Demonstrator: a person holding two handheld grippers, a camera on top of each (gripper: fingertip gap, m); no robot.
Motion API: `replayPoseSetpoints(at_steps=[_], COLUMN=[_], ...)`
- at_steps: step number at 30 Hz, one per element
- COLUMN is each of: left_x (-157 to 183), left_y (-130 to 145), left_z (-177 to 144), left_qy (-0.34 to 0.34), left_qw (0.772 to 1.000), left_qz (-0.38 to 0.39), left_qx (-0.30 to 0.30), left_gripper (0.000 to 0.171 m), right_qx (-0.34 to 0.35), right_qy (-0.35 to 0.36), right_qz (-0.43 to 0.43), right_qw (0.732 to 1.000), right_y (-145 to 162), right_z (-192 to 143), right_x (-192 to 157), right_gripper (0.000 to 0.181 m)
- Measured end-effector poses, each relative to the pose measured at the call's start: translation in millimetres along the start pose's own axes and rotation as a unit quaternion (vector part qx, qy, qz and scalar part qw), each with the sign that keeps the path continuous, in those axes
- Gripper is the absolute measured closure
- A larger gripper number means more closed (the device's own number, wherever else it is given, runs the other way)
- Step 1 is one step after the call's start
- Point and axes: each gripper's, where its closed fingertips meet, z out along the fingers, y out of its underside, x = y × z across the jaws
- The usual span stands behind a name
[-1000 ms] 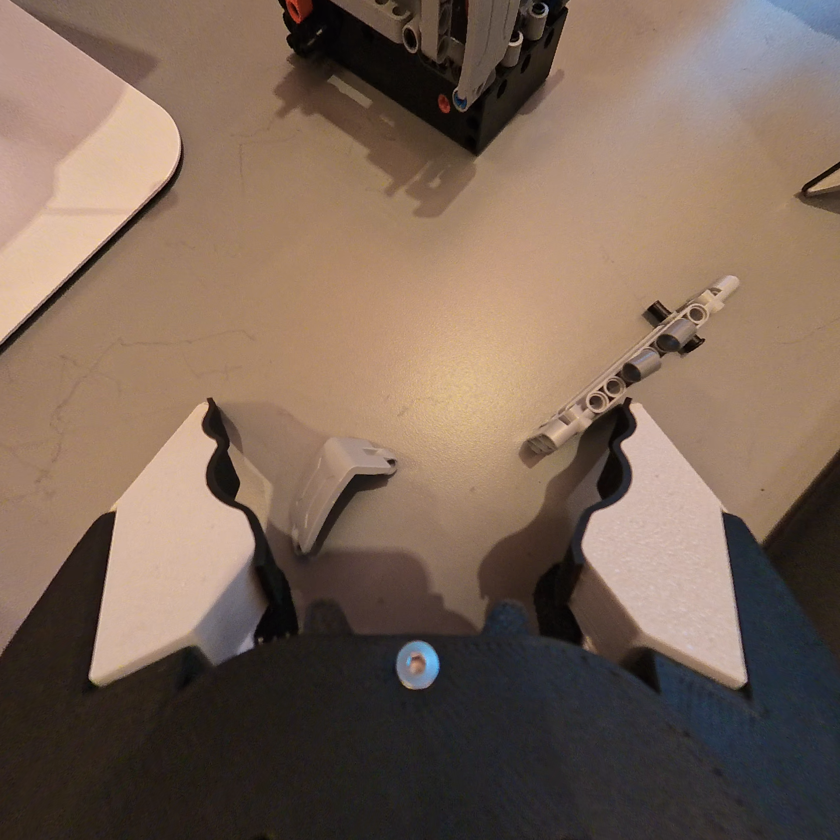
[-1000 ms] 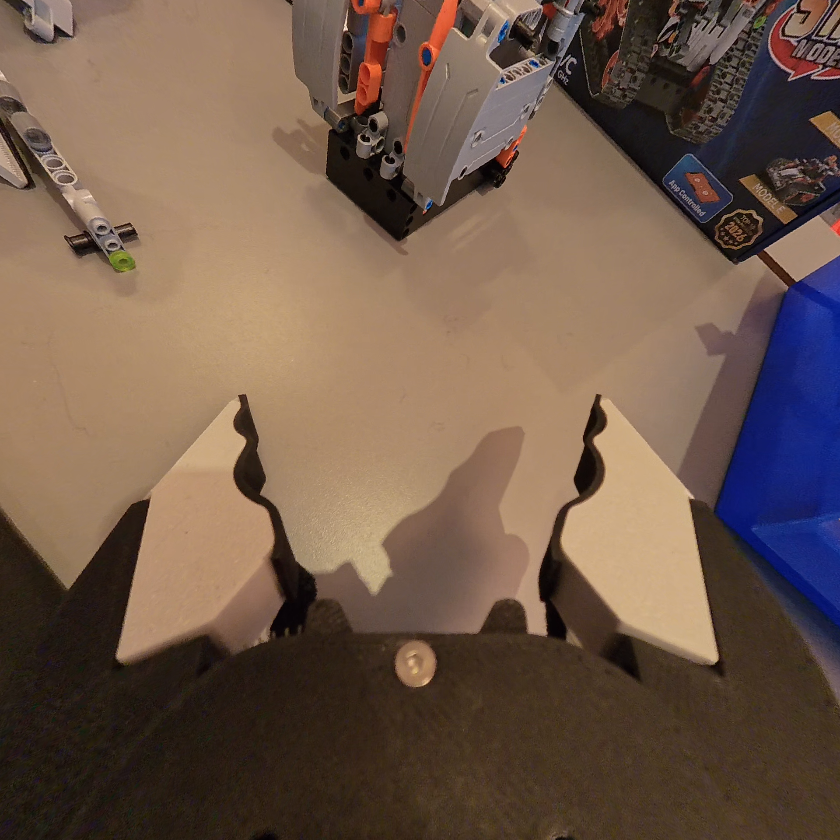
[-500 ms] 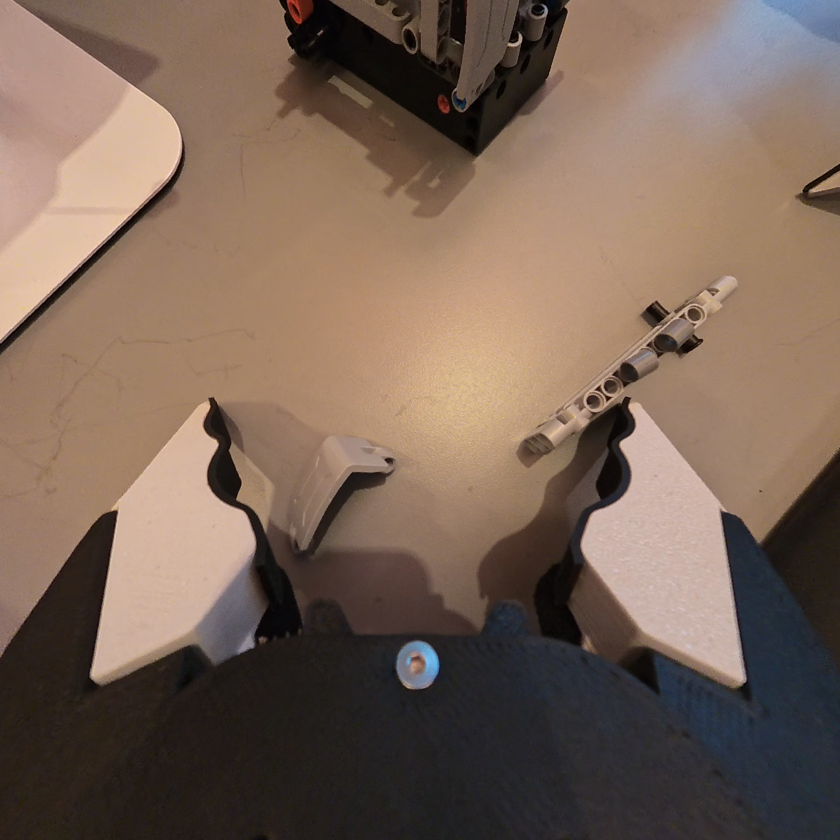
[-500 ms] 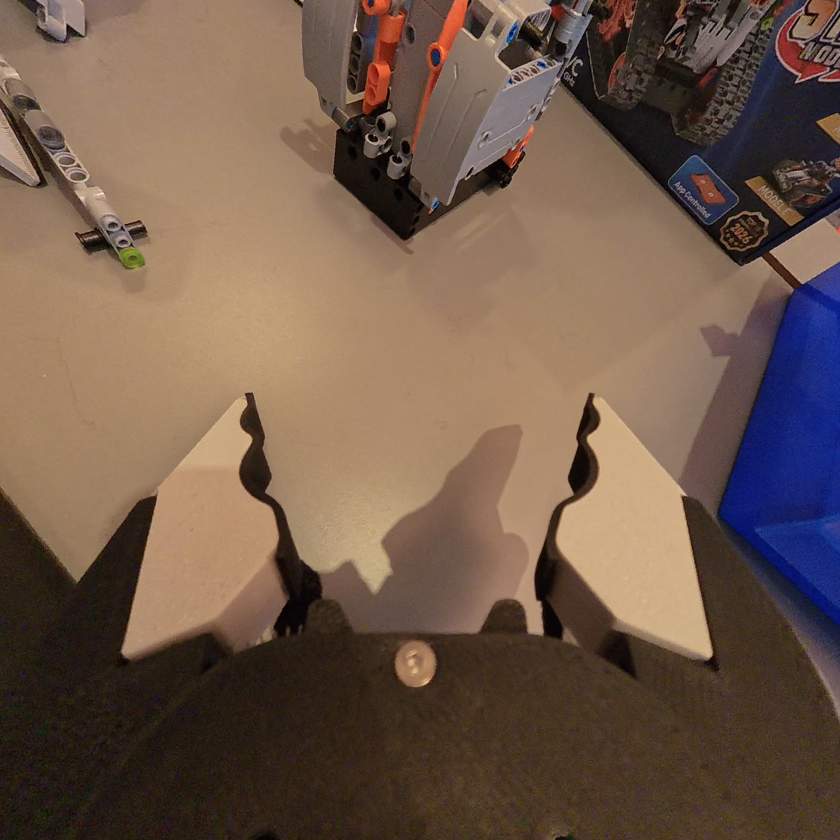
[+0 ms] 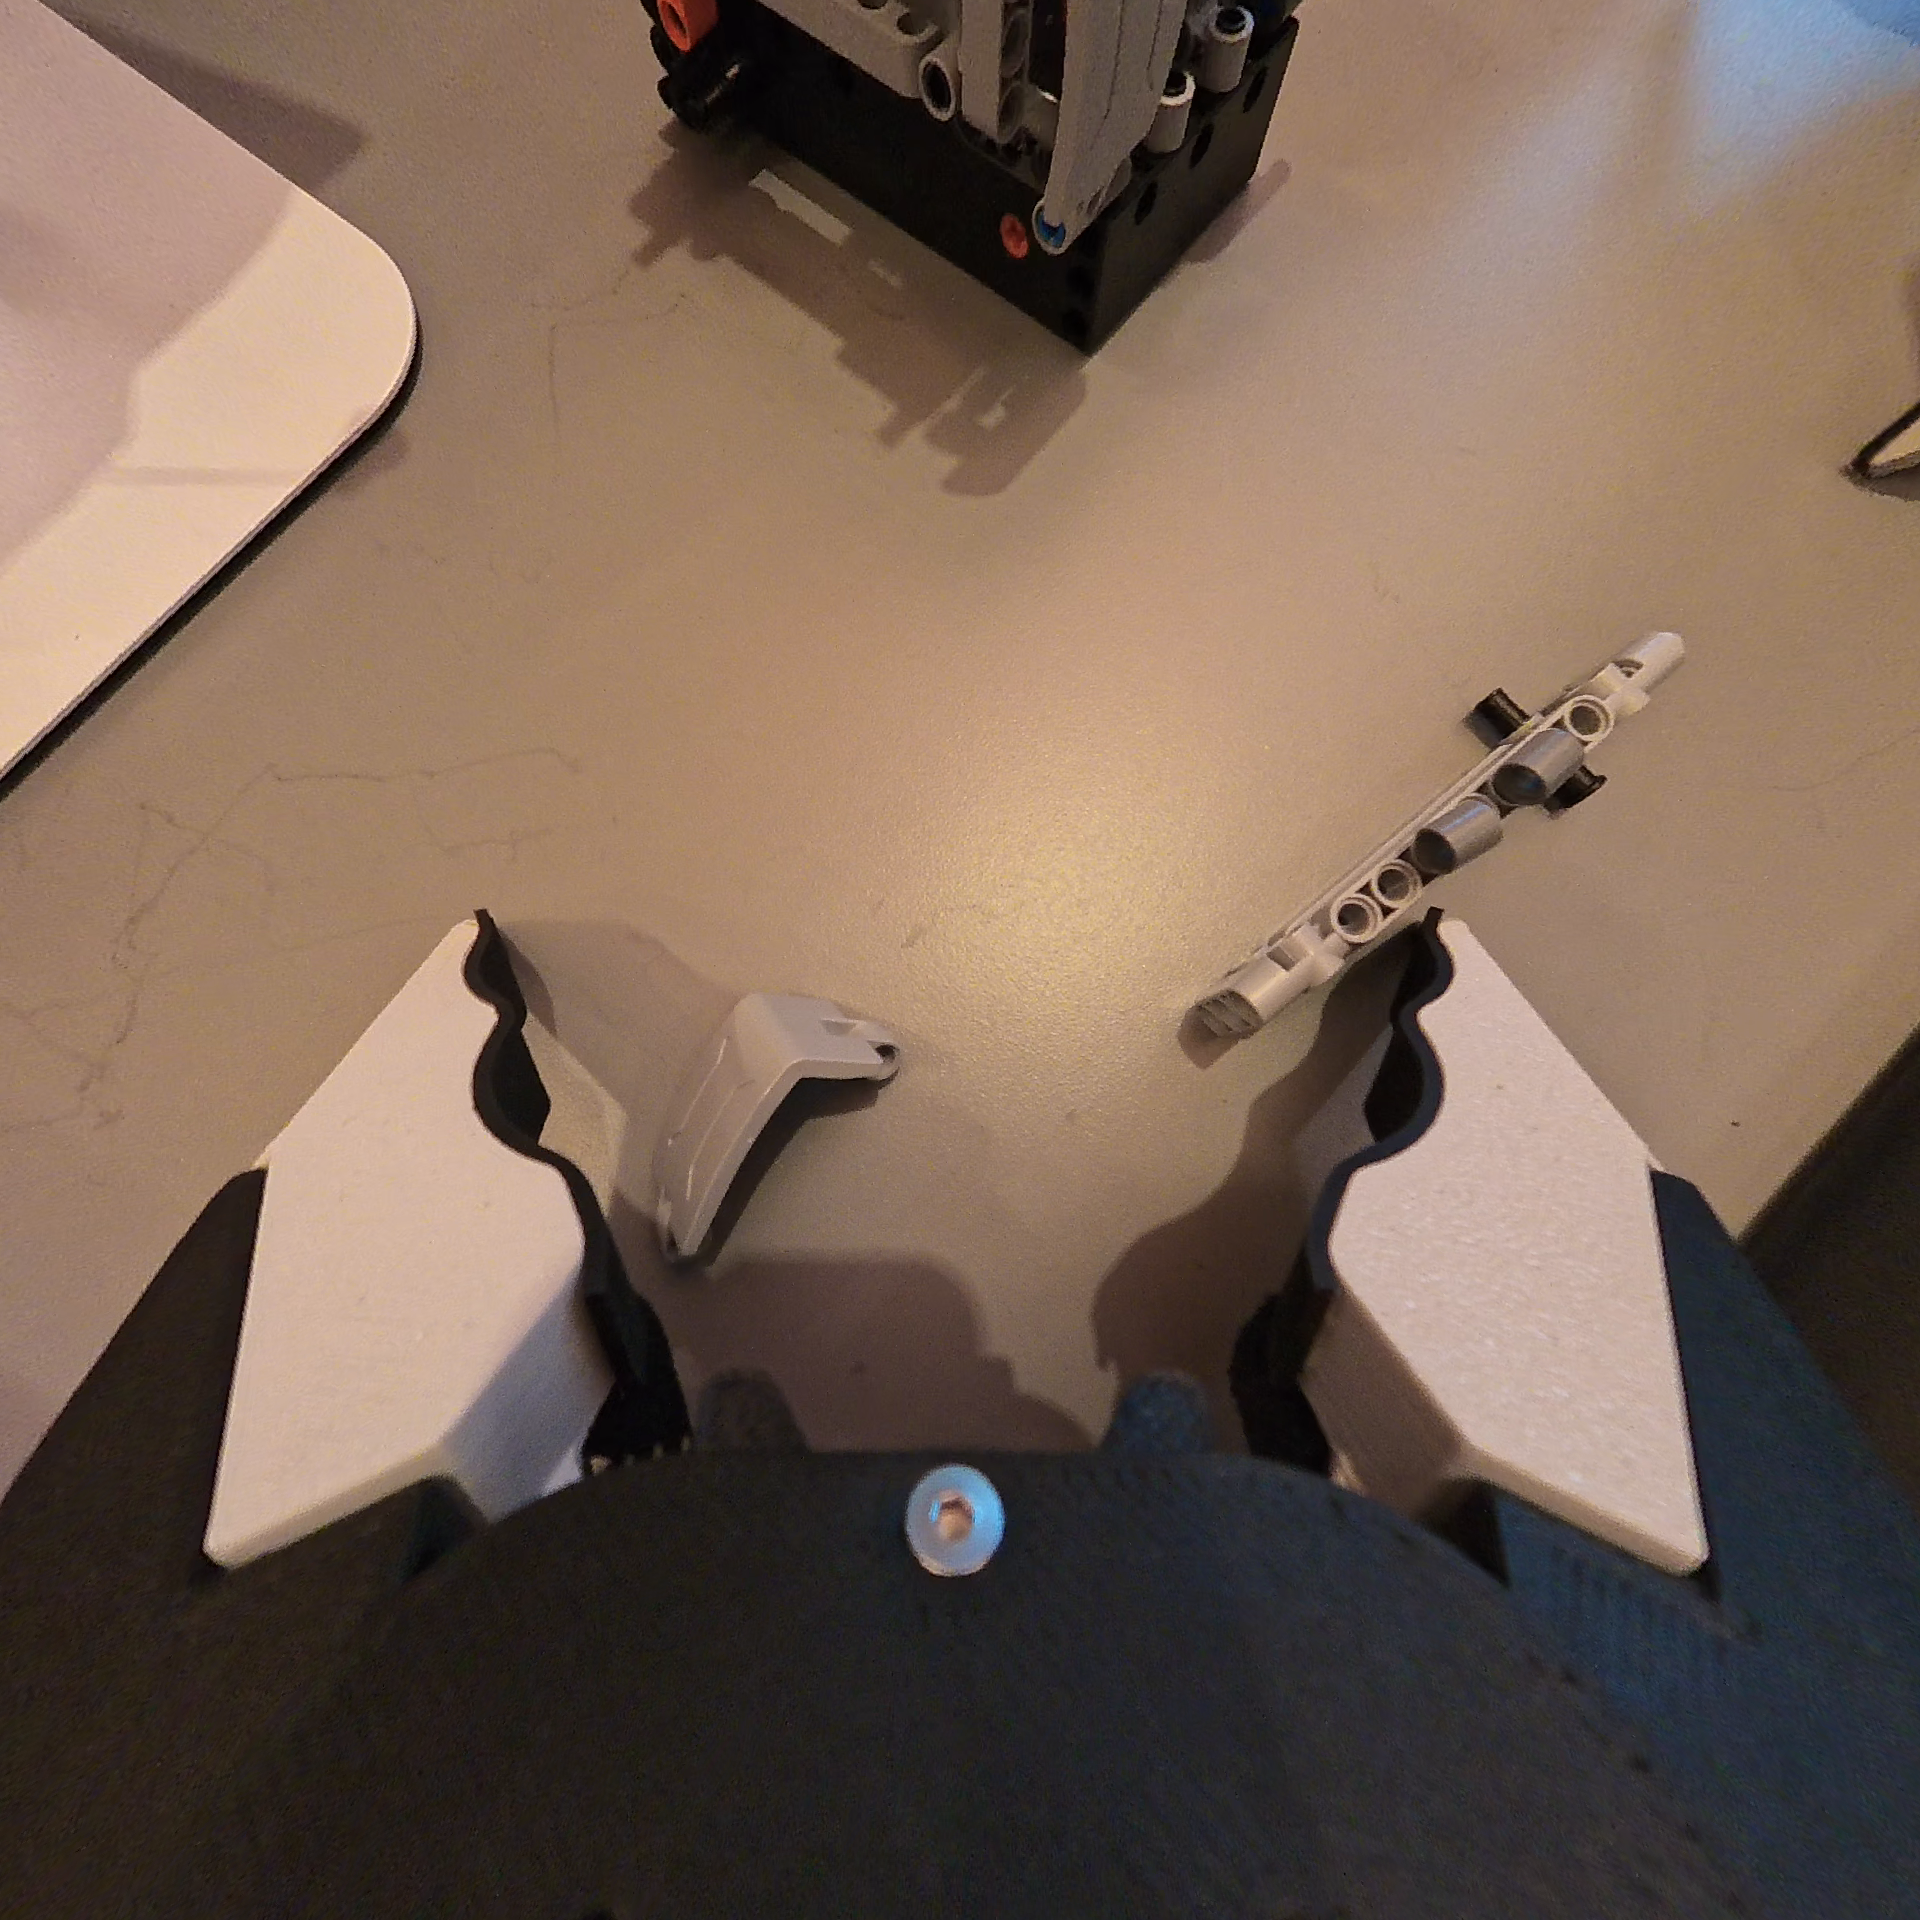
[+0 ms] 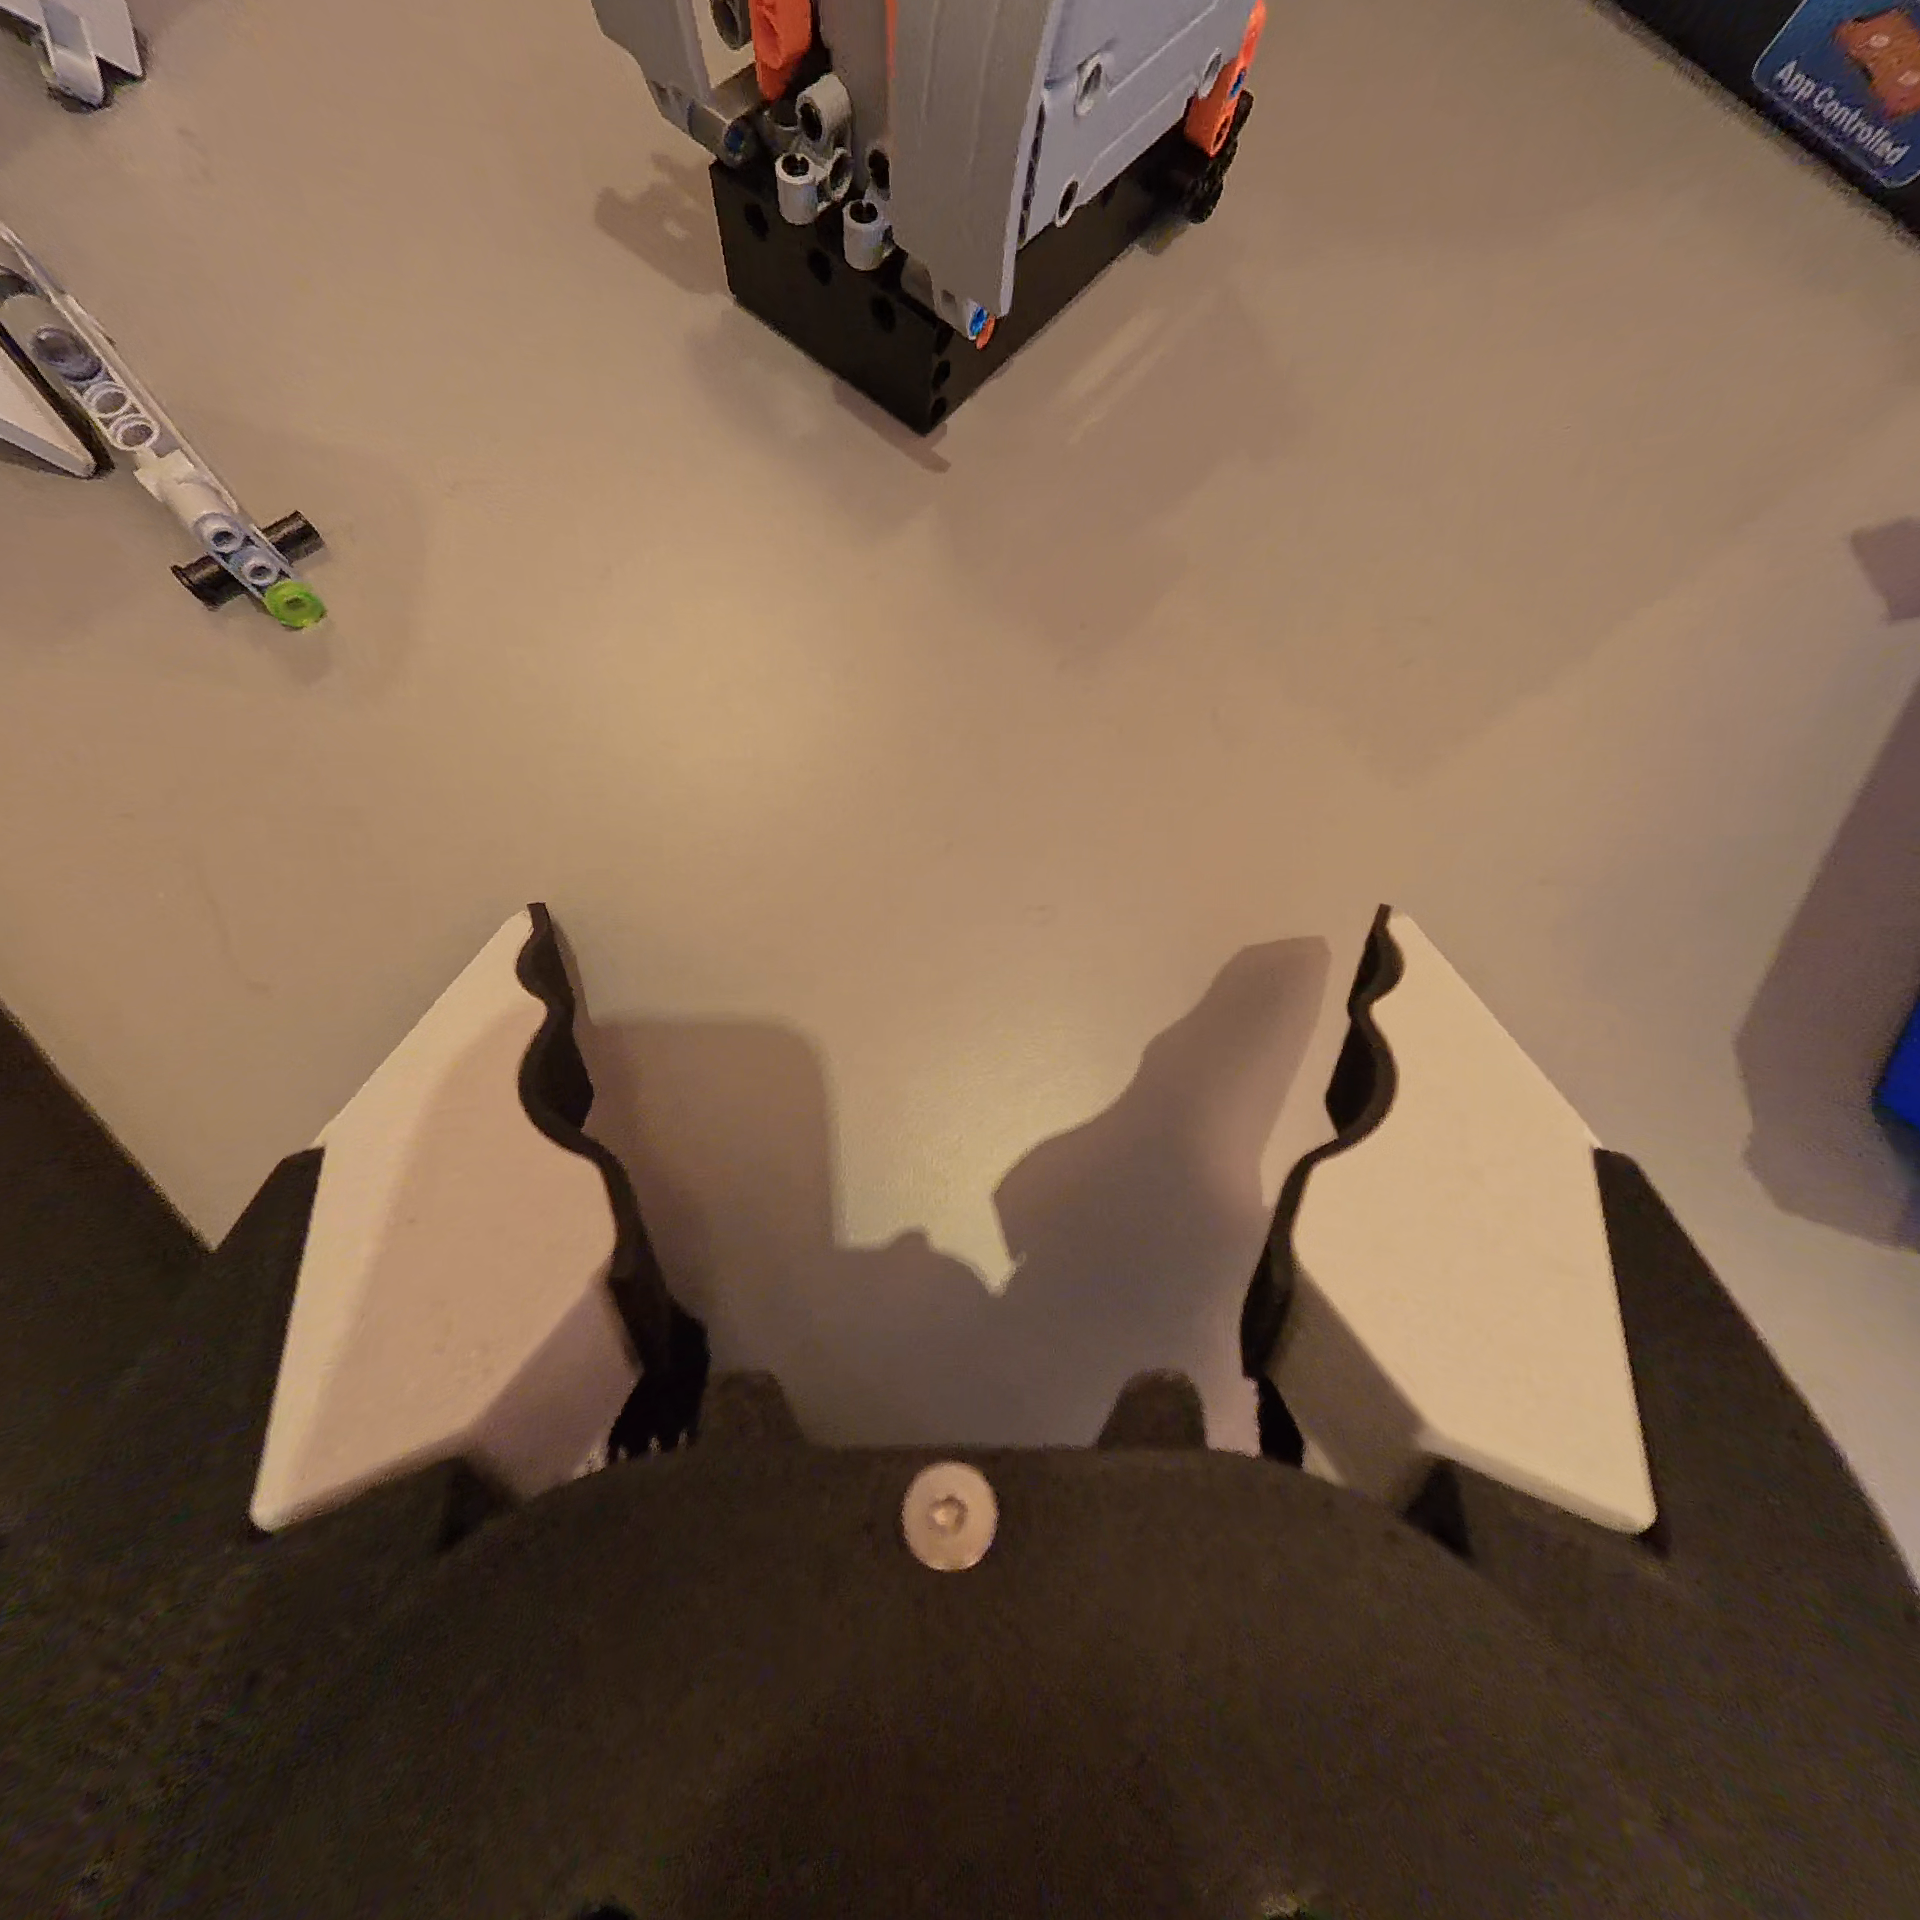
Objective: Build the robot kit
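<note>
My left gripper (image 5: 956, 925) is open and empty, low over the grey table. A small bent grey panel piece (image 5: 753, 1112) lies between its fingers, close to the left one. A long grey beam assembly with black pins (image 5: 1444, 842) lies just past the right fingertip. A brick model on a black base (image 5: 997, 156) stands ahead. My right gripper (image 6: 956, 920) is open and empty above bare table. The same model (image 6: 935, 187), with grey panels and orange parts, stands ahead of it. A grey beam with a green stud (image 6: 197, 509) lies at its left.
A white rounded board (image 5: 156, 343) lies at the left in the left wrist view. The table edge (image 5: 1829, 1153) runs close on the right. In the right wrist view a printed box (image 6: 1839, 114) lies at the top right, a blue bin (image 6: 1901, 1081) at the right, and the table edge (image 6: 104, 1122) at the left.
My right gripper has moved forward toward the brick model, which now looks larger and nearer. My left gripper has stayed still.
</note>
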Motion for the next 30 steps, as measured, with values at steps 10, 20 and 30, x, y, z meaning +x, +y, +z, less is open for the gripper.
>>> replayPoseSetpoints(at_steps=[10,20,30], left_x=[0,-2,-6], left_y=[0,1,5], left_z=[0,0,-1], left_qy=[-0.001,0.0,0.002], left_qw=[1.0,1.0,1.0], left_qz=[-0.003,-0.002,-0.002], left_qx=[0.0,-0.002,-0.004], left_gripper=[0.013,0.013,0.013], right_qx=[0.002,-0.003,-0.023], right_qy=[0.001,0.017,-0.009], right_qz=[-0.003,0.049,0.065], right_qw=[1.0,0.999,0.998], right_y=[0,-1,-1], right_z=[0,1,8], right_x=[0,9,-1], right_gripper=[0.034,0.07,0.051])
